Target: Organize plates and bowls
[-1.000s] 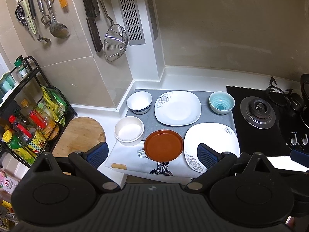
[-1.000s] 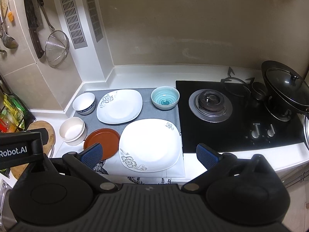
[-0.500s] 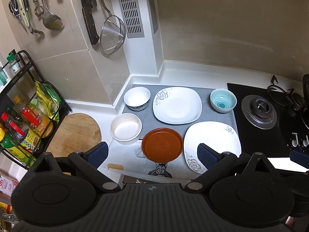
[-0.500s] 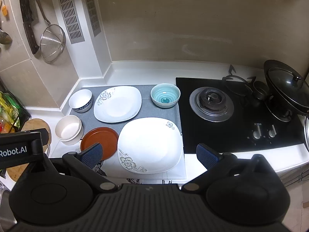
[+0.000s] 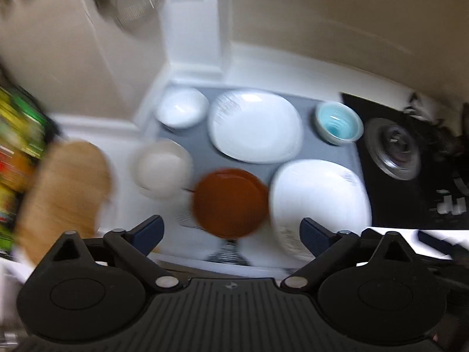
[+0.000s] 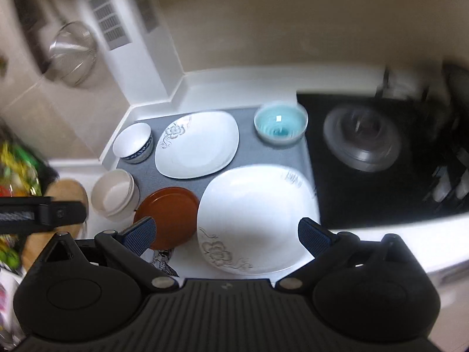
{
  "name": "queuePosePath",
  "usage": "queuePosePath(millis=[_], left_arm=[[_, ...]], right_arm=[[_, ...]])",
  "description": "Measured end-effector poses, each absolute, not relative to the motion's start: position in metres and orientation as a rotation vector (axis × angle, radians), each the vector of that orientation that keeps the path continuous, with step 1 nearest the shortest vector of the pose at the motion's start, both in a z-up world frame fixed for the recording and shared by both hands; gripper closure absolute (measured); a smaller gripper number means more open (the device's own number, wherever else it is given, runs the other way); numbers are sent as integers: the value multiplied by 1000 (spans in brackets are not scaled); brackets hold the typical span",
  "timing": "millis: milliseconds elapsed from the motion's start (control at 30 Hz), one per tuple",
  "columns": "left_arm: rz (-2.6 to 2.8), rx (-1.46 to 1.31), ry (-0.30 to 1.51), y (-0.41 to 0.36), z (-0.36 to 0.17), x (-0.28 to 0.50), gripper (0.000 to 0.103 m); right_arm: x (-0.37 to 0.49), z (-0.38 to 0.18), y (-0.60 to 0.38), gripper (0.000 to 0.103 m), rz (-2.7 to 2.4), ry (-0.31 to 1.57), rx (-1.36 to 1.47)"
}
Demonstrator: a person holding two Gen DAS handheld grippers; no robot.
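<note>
Both the left gripper point(image 5: 231, 230) and right gripper point(image 6: 227, 231) gape wide, empty, above a glossy brown plate point(image 6: 168, 215).

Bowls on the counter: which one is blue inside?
The teal bowl at the mat's back corner, beside the stove. The blue-patterned bowl and the stacked cream bowls are pale inside.
</note>
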State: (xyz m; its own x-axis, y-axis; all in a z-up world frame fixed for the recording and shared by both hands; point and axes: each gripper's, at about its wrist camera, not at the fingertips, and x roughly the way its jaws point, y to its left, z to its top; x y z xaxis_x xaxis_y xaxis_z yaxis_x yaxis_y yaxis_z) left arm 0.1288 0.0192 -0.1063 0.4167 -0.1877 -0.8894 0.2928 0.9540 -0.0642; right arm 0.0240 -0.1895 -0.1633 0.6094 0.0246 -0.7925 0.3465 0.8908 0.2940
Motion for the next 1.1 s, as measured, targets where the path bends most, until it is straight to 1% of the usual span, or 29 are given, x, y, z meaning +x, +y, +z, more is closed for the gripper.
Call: queuePosePath(millis=[67,133,167,267,300,333,367,400,433,467,500,567,600,633,700,767,800,833,867,967,1033,1100], left_arm=[[-437,-7,1161,30,-134,151,5],[-521,-80,1228,36,-165,171,4],[-543,-102,1264,36,-182,181,4],[-630,-212,1373,36,-229,210,4],[-651,-236,1403,33,-243,218,8],[-671,-243,1423,28,-255,224,14],[-693,-234,1440,23,-265,231,19],[-699,-217,1461,16,-275,236,30],[-693,-200,1489,9,-282,241,43],[-685,-190,1524,6,-287,244,49],[-690,-192,1544,1,-294,247,54],[-676,-184,1544,-9,-302,248,54],[-636,-163,1554,-14,-306,248,55],[-588,-150,1571,-17,-310,247,60],[-520,-153,1585,-19,-316,244,64],[-485,-155,1601,-21,-322,240,65],[-468,-154,1607,-23,-327,238,69],[-455,-173,1609,-24,-329,237,73],[-444,-200,1613,-24,-332,235,74],[-403,-215,1616,-30,-338,233,76],[-397,-197,1609,-36,-340,233,78],[-370,-184,1602,-40,-343,238,79]], right_arm=[[23,-190,-213,1,-149,863,562],[19,-214,-230,1,-116,792,612],[18,-224,-236,1,-131,774,589],[24,-249,-249,1,-163,803,499],[27,-256,-256,1,-179,818,494],[28,-263,-262,1,-194,840,510],[27,-268,-272,4,-200,858,545],[26,-273,-279,6,-203,863,588],[23,-278,-287,13,-199,862,628],[22,-283,-294,23,-184,859,665],[22,-288,-300,27,-167,860,692],[22,-299,-310,35,-143,868,716],[23,-304,-317,37,-135,876,729],[22,-308,-323,39,-130,878,752],[24,-314,-332,39,-92,881,804],[29,-321,-339,41,-27,893,821],[33,-324,-342,42,-1,896,816],[37,-327,-345,46,23,902,806],[42,-329,-348,49,42,908,796],[56,-332,-360,64,73,899,815],[63,-334,-365,68,96,897,821],[68,-337,-367,71,124,897,799]])
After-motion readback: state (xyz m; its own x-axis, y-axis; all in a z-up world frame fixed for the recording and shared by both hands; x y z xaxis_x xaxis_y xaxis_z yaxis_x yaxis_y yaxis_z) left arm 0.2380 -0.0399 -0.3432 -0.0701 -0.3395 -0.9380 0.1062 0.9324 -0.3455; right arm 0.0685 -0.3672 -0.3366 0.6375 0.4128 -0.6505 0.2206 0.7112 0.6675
